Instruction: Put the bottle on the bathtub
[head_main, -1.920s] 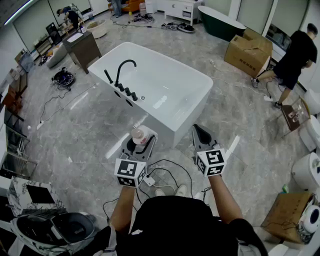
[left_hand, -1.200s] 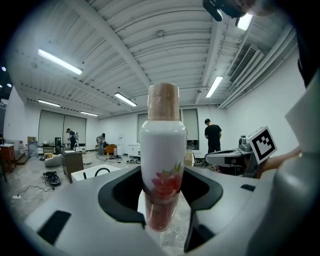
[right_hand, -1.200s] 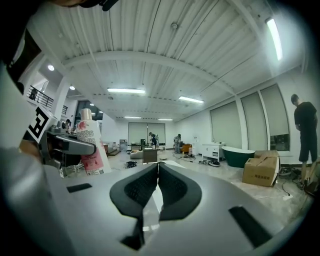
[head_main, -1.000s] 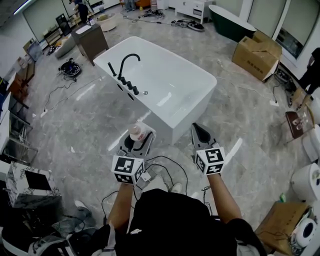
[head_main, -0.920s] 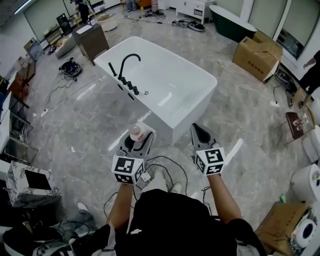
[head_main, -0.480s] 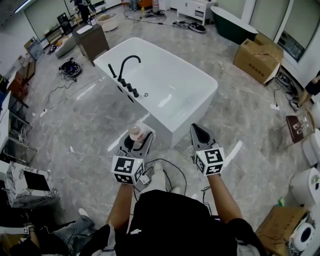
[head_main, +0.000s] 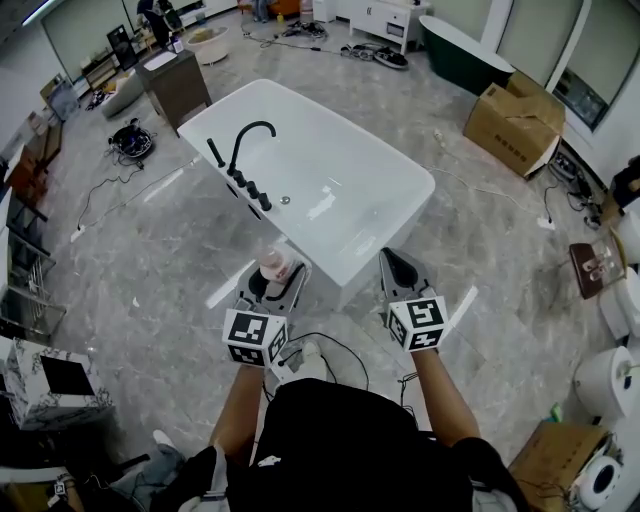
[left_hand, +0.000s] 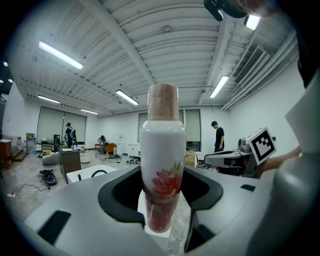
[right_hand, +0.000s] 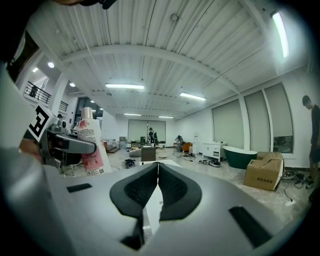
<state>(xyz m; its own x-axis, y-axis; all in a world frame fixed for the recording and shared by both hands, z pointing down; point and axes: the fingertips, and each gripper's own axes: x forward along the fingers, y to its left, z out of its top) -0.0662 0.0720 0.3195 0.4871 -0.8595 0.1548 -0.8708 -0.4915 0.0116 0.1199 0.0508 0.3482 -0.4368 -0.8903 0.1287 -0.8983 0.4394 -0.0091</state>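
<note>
A white bottle (left_hand: 162, 175) with a red flower print and a tan cap stands upright between the jaws of my left gripper (left_hand: 161, 200), which is shut on its lower half. In the head view the bottle (head_main: 274, 266) and left gripper (head_main: 272, 282) hang just short of the near corner of the white bathtub (head_main: 395, 215). My right gripper (head_main: 397, 270) is level with it to the right, jaws pressed together and holding nothing. From the right gripper view the bottle (right_hand: 92, 146) shows at the left and the right gripper (right_hand: 157, 186) is shut.
A black faucet (head_main: 246, 150) with several knobs stands on the tub's left rim. Cables (head_main: 335, 350) trail on the marble floor under my hands. A cardboard box (head_main: 512, 125) and a dark green tub (head_main: 462, 45) lie beyond; a dark cabinet (head_main: 172, 90) stands at the far left.
The view has shifted a little, with the tub now slightly closer to both grippers. The left gripper still holds the bottle upright and the right stays shut. A person at the right has left view.
</note>
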